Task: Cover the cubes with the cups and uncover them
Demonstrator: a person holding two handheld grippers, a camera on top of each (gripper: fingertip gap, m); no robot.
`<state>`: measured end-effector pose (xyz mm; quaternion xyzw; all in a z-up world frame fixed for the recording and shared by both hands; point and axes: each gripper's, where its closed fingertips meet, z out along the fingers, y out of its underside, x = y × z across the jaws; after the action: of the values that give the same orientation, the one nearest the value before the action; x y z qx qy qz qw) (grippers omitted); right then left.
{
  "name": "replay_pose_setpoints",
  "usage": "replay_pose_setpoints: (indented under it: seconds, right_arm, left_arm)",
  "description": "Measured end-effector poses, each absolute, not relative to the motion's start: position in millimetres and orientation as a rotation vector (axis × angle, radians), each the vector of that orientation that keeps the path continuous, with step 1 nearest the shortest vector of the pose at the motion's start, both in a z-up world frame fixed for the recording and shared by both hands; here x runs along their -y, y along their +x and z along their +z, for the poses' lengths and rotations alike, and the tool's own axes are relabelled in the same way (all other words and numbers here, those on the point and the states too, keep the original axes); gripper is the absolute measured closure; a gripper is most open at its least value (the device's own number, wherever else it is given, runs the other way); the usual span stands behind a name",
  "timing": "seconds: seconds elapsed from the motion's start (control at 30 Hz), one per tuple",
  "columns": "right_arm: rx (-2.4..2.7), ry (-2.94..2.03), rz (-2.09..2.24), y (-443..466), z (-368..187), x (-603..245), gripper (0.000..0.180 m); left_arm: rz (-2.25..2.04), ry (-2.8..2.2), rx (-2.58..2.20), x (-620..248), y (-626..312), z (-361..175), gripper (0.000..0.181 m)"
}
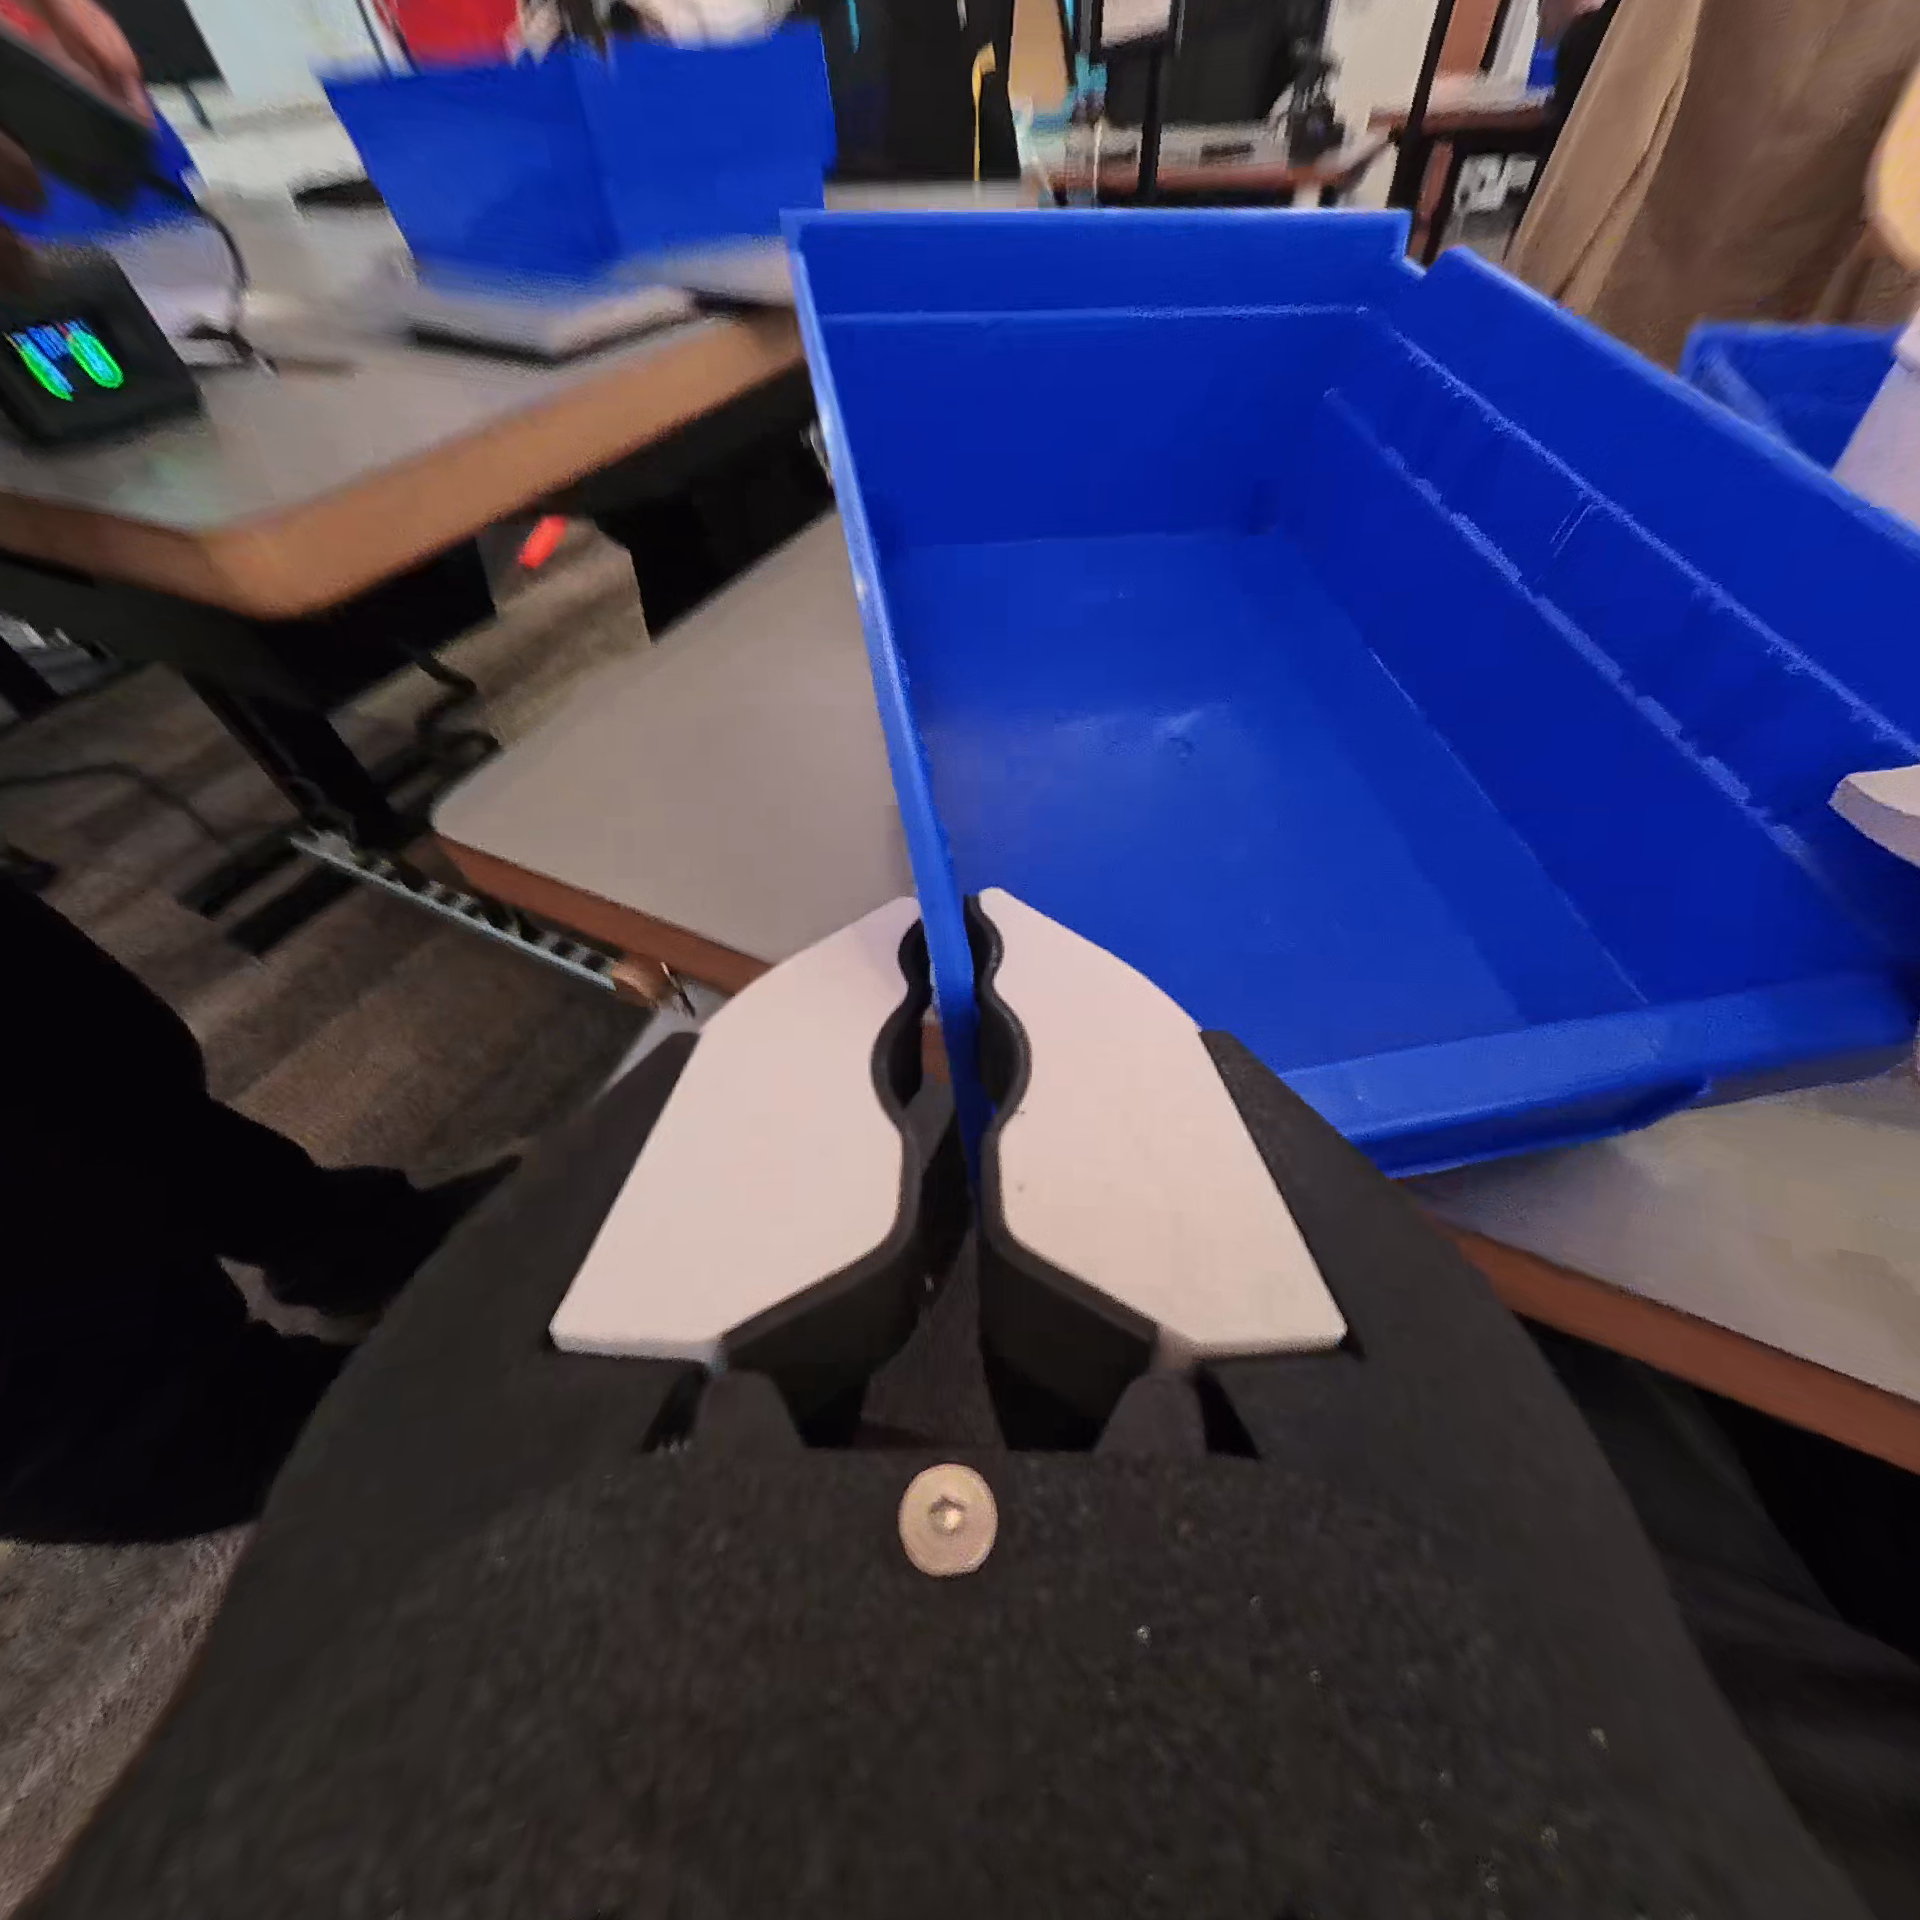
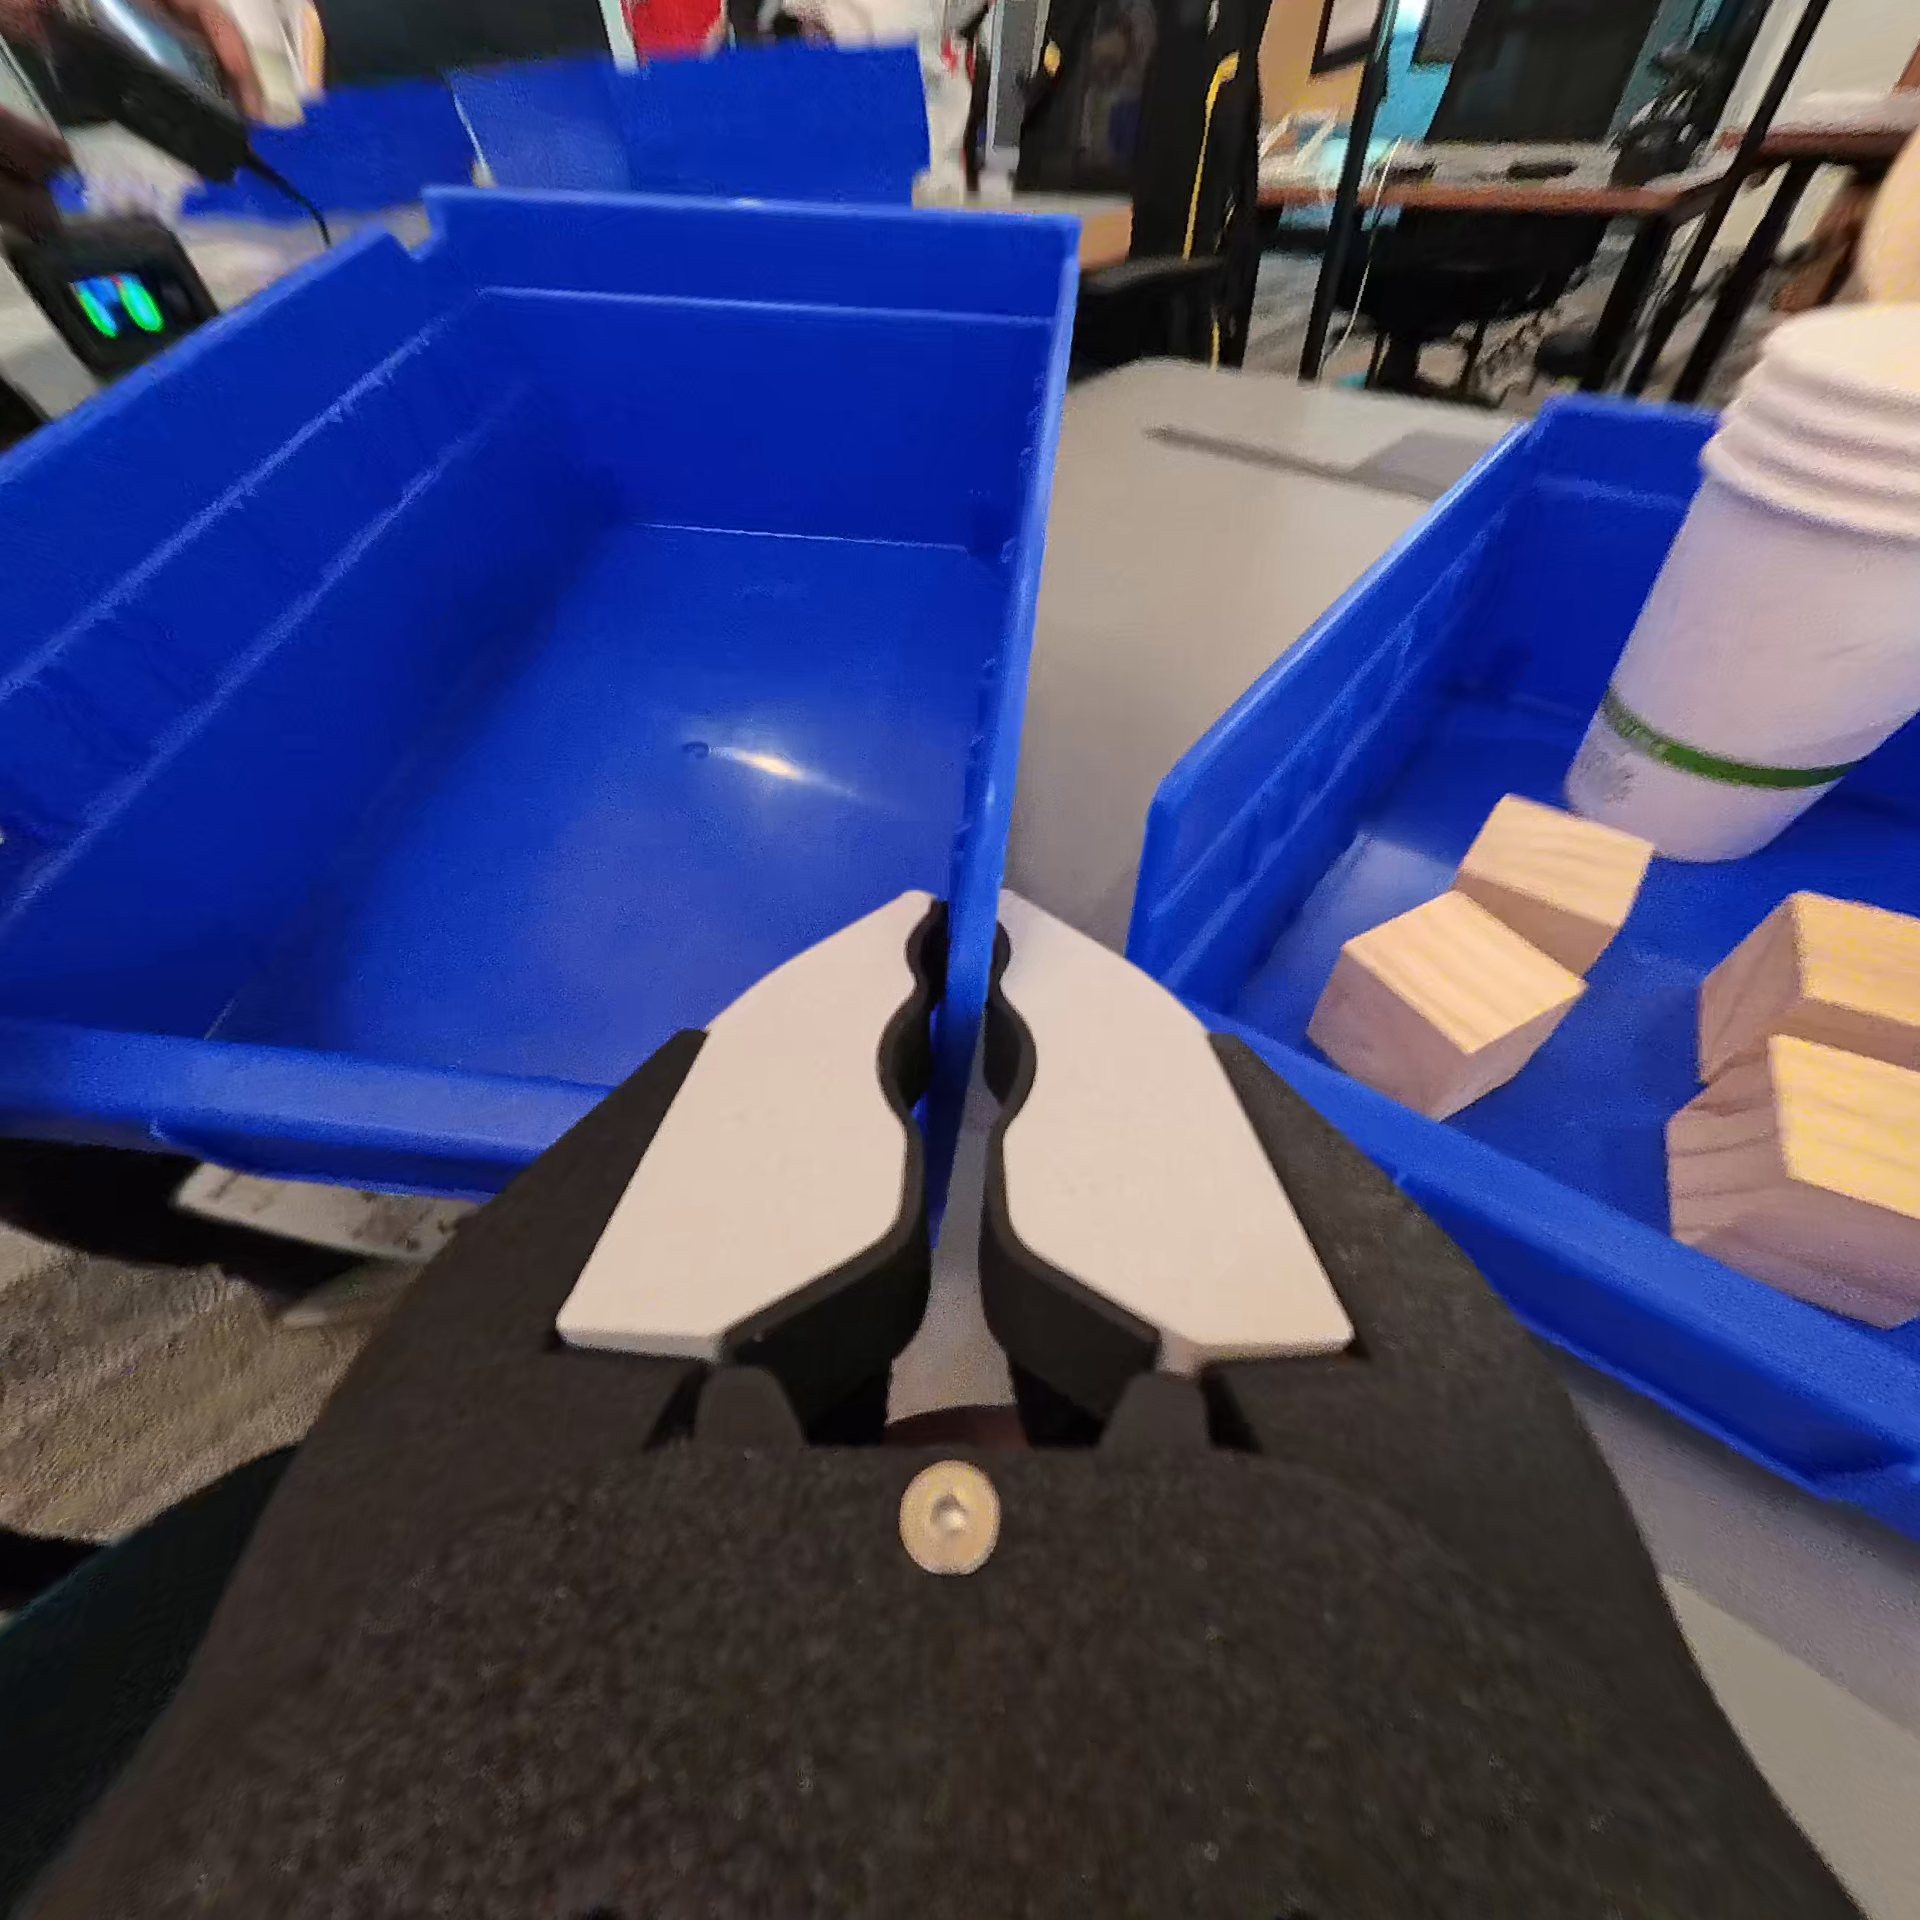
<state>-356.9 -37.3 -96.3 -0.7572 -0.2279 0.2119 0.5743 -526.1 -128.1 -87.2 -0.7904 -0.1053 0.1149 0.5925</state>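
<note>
A large empty blue bin sits on the grey table; it also shows in the right wrist view. My left gripper is shut on the bin's left side wall. My right gripper is shut on the bin's right side wall. A second blue bin at the right holds several pale wooden cubes and a stack of white paper cups with a green band. A tip of the other gripper shows at the right edge of the left wrist view.
The grey table has a brown front edge near my left gripper. More blue bins and a small black screen stand on a far table. A person's hand with a black device is at the far left.
</note>
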Motion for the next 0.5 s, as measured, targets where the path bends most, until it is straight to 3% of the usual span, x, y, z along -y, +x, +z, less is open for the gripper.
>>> replay_pose_setpoints:
  seconds: [0.17, 0.33, 0.5]
  right_arm:
    - [0.405, -1.577, 0.488, -310.8, -13.9, 44.7, 0.176]
    - [0.233, -1.448, 0.342, -203.6, 66.1, 41.1, 0.176]
    - [0.051, -1.490, 0.120, -58.6, 93.3, 33.8, 0.177]
  left_arm:
    - [0.301, -1.638, 0.144, 129.1, -487.2, -5.9, 0.176]
    - [0.168, -1.510, -0.047, 88.4, -397.7, 66.2, 0.176]
    - [-0.049, -1.502, -0.244, 31.3, -260.0, 96.6, 0.176]
